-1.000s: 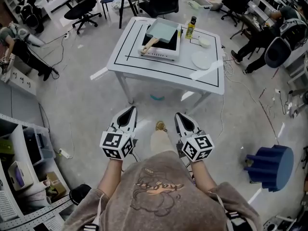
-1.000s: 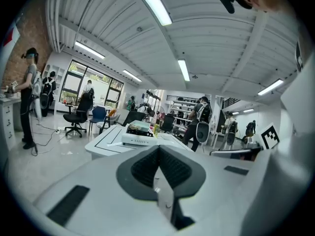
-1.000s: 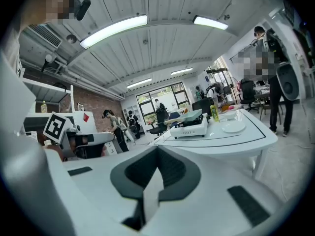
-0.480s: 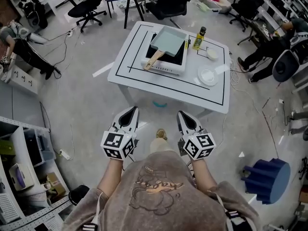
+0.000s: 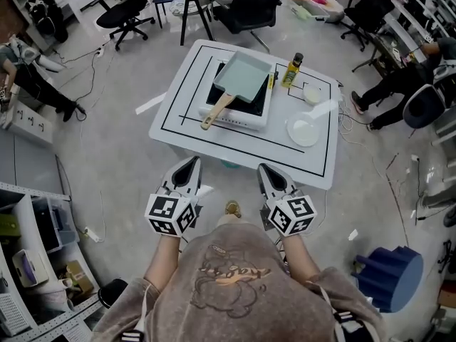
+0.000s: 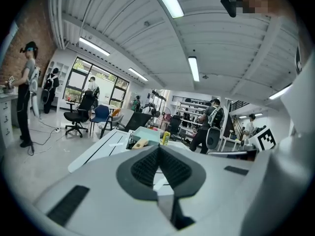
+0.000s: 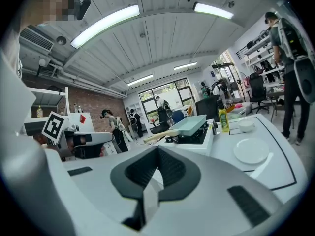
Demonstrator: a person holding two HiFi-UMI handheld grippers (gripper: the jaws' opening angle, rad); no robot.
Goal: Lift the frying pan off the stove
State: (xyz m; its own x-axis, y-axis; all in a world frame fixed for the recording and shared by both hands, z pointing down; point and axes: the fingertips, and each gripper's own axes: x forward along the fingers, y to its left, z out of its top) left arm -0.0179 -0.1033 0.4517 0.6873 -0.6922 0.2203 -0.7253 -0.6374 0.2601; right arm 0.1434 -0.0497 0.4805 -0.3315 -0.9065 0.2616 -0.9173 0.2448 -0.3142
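**A:** How far along is this?

**B:** Barely begun, I'd say. The white desk [image 5: 242, 142] stands ahead of the person, with the stove [image 5: 239, 117] on its far-left part.

**A:** And the frying pan [image 5: 246, 77]?

**B:** It's resting on the stove, and its handle [image 5: 214, 112] points near-left. It hasn't been lifted.

**A:** The grippers?

**B:** The left gripper [image 5: 189, 164] and right gripper [image 5: 268, 171] are both pinched together and empty. They're near the person, apart from the desk. Reaching, grasping and lifting all remain.

There's the frying pan [image 5: 246, 73] ahead of me: rectangular, pale teal, sitting flat on the black top of the white stove [image 5: 237, 120] on my counter [image 5: 178, 128]. Its light wooden handle [image 5: 216, 111] angles back toward me, overhanging the stove's front-left edge.
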